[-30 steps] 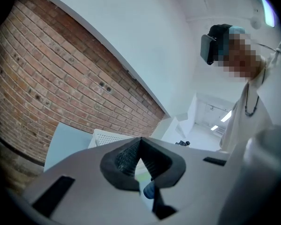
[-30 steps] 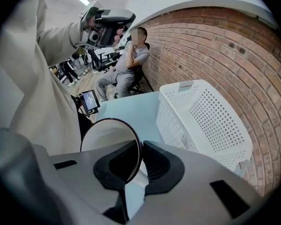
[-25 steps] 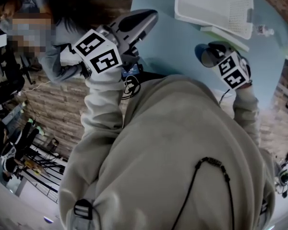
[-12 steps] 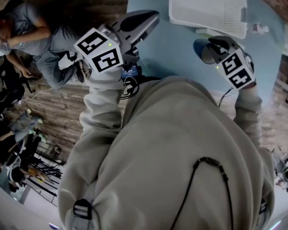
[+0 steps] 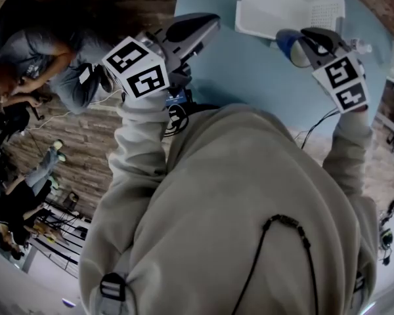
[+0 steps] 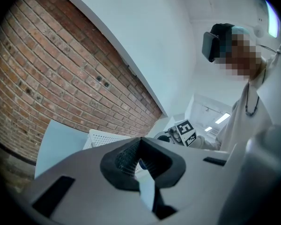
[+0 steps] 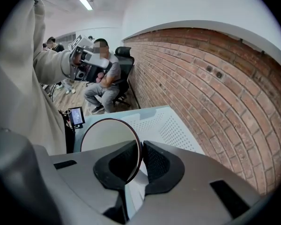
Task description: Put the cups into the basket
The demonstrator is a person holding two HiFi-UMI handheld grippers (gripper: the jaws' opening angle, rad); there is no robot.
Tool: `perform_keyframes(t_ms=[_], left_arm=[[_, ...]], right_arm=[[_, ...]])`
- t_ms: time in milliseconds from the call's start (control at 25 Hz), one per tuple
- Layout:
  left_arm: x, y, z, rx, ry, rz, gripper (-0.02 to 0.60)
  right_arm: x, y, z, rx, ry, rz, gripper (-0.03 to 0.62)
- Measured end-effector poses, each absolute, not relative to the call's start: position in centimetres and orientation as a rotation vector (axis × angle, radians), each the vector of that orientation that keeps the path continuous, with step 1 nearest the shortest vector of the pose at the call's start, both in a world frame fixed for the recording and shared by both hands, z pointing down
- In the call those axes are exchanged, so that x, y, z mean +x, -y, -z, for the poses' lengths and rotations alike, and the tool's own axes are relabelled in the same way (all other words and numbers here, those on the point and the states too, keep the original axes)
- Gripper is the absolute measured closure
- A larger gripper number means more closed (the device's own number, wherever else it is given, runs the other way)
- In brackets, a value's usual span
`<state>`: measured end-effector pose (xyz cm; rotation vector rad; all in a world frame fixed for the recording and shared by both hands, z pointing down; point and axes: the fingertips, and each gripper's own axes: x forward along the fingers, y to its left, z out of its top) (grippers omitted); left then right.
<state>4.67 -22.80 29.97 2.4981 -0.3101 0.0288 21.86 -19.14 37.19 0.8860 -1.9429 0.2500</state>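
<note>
Pale blue surface (image 5: 236,77) beside a brick wall (image 6: 61,69): at left, the left tool (image 5: 207,23), raised off the surface, has its jaws closed on nothing; at right, the right tool (image 5: 307,41) pinches the rim of a blue cup (image 5: 289,46) just beside the near edge of the white basket (image 5: 282,5).

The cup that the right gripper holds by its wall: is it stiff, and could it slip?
The cup looks stiff: its thin rim is round under the pinch of the right gripper. It is probably light, since a one-sided grip carries it. The smooth wall might slip or swing.
</note>
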Motion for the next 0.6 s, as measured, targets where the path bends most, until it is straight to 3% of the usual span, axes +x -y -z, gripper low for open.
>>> perform_keyframes(t_ms=[280, 600], left_arm=[[4.2, 23.6, -32.0, 2.455, 0.346, -0.028, 0.584], [3.4, 26.4, -35.0, 2.382, 0.409, -0.065, 0.583]], right_arm=[[23.4, 23.8, -38.0, 0.895, 1.935, -0.241, 0.551], [25.0, 29.5, -47.5, 0.764, 1.859, -0.349, 0.551]])
